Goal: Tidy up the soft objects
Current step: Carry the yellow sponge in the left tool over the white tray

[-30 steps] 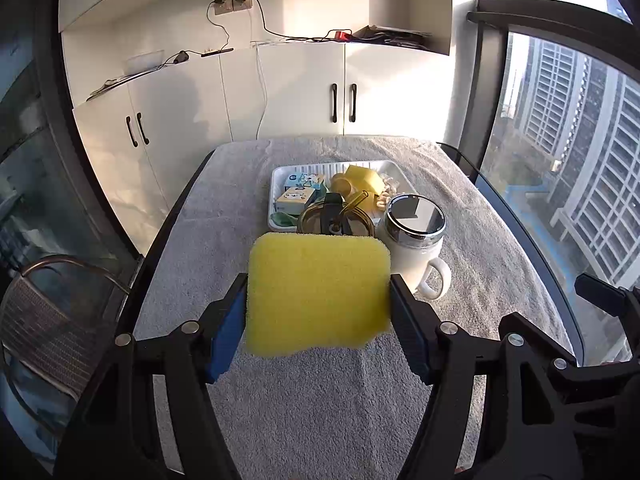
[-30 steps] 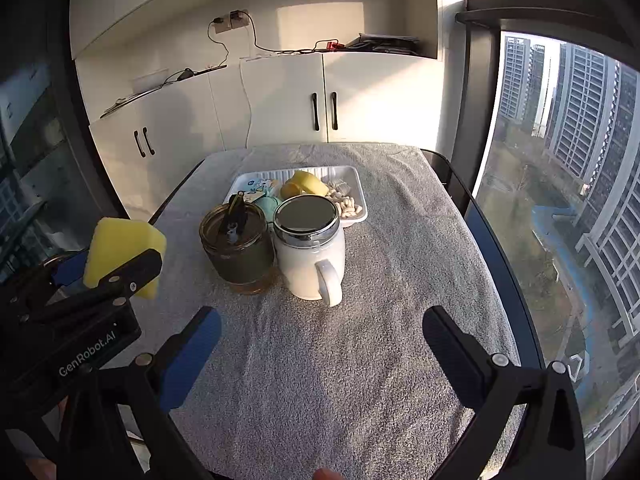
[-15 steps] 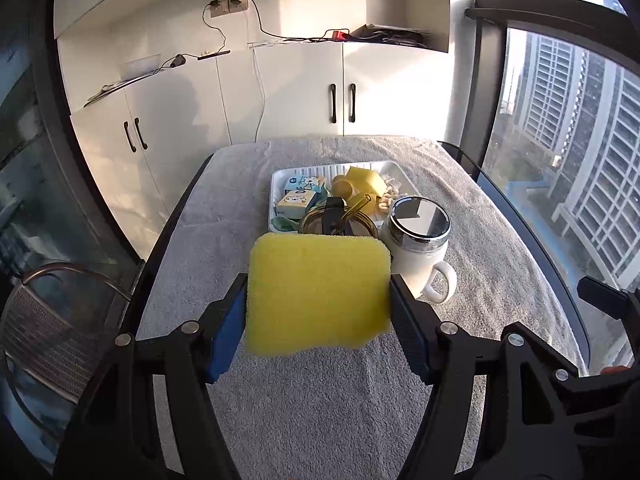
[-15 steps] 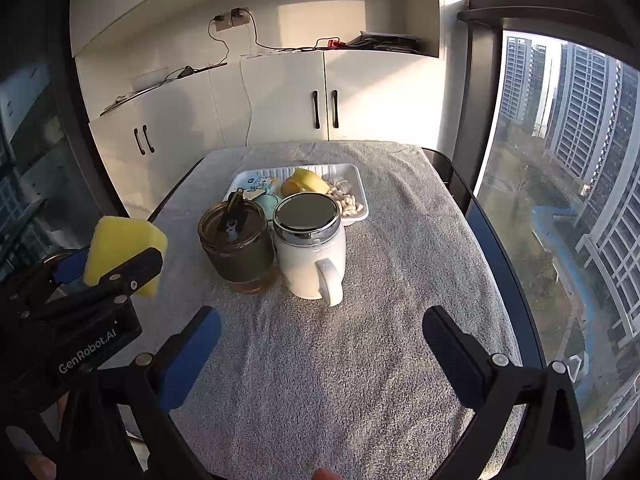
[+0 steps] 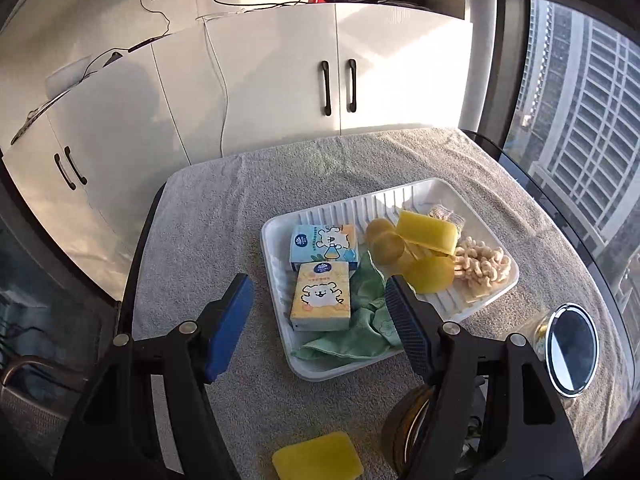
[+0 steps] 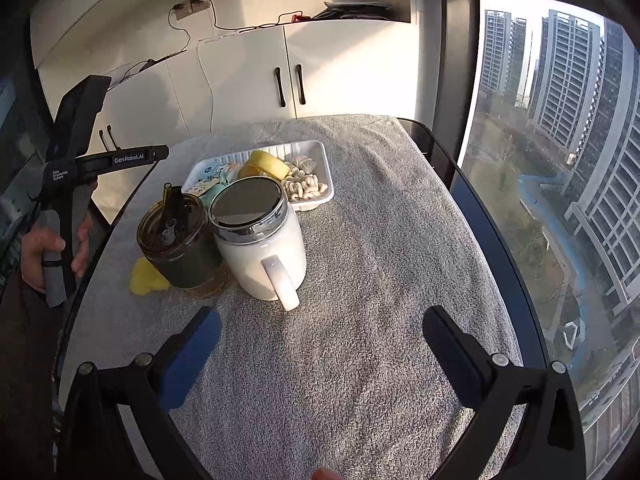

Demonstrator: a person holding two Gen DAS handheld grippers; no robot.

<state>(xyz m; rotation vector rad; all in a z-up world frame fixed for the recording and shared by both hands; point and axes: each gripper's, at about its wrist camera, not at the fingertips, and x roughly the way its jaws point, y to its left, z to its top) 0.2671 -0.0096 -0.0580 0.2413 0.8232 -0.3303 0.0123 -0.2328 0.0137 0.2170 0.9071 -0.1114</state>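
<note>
My left gripper (image 5: 316, 284) is open and holds nothing. It hovers over the near left part of the white tray (image 5: 276, 236), with a yellow tissue pack (image 5: 320, 300) showing between its fingers, lower down. A yellow sponge (image 5: 318, 456) lies flat on the grey towel behind that gripper, beside the dark jar (image 6: 180, 240); the right wrist view shows it as a sponge corner (image 6: 146, 278). The tray also holds a blue tissue pack (image 5: 320, 244), a green cloth (image 5: 360, 332), a second yellow sponge (image 5: 428, 232) and a knobbly white toy (image 5: 480, 264). My right gripper (image 6: 320, 316) stands open over bare towel.
A white mug (image 6: 260, 248) with a mirrored lid stands next to the dark jar, between my right gripper and the tray. A hand (image 6: 40, 248) grips the left tool at the table's left edge. White cabinets stand behind the table, a window to the right.
The yellow sponge has left my left gripper and now lies on the towel. My left gripper has moved forward and down over the tray. My right gripper has come slightly nearer the mug.
</note>
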